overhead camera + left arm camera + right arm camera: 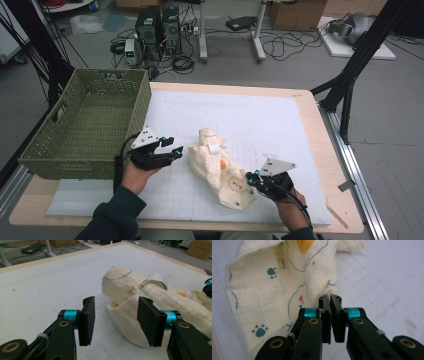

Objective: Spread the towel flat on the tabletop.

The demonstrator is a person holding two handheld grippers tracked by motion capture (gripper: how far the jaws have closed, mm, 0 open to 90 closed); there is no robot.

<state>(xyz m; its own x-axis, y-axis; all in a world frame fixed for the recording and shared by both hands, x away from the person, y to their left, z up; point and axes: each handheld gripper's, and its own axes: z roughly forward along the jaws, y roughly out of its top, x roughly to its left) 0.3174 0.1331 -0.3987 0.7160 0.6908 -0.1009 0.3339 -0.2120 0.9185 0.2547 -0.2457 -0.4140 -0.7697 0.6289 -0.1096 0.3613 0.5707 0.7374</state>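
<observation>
Your right gripper [330,298] is pressed together, pinching the edge of the cream printed cloth [220,167]. Your left gripper [114,316] is spread, with the cloth just ahead.

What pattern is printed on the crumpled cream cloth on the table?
The cream muslin cloth carries teal paw prints, thin dark animal outlines and orange patches, clearest in the right gripper view.

Cream printed cloth [220,167] — crumpled, mid-mat, one corner pinched, lifted

The left gripper [172,146] pointed rightward with its jaws standing apart. The right gripper [248,176] pointed leftward, its jaws pressed together. Both forearms entered from below.
</observation>
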